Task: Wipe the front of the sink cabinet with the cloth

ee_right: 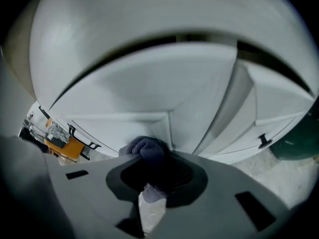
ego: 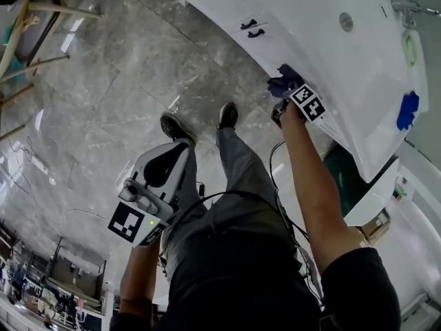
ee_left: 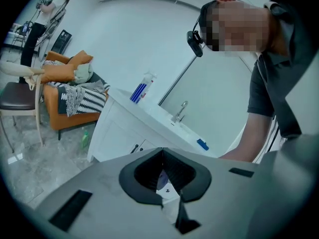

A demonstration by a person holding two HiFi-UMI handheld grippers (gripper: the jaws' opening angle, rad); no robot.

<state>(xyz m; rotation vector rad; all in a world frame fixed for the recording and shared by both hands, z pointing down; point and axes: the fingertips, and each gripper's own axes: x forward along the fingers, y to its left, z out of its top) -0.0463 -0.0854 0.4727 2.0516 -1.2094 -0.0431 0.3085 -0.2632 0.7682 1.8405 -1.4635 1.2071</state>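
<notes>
Right gripper [ee_right: 154, 176] clamped the dark cloth [ee_right: 145, 151] against the sink cabinet [ee_right: 129, 93] front near its top edge, left gripper [ee_left: 162, 176] closed, empty; steady pressure and overlapping strokes looked best.

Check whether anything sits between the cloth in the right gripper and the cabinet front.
Nothing visible does. The right gripper holds the dark cloth right up against the white cabinet front, with no gap showing in the head view. The black door handles lie off to the side of it.
</notes>
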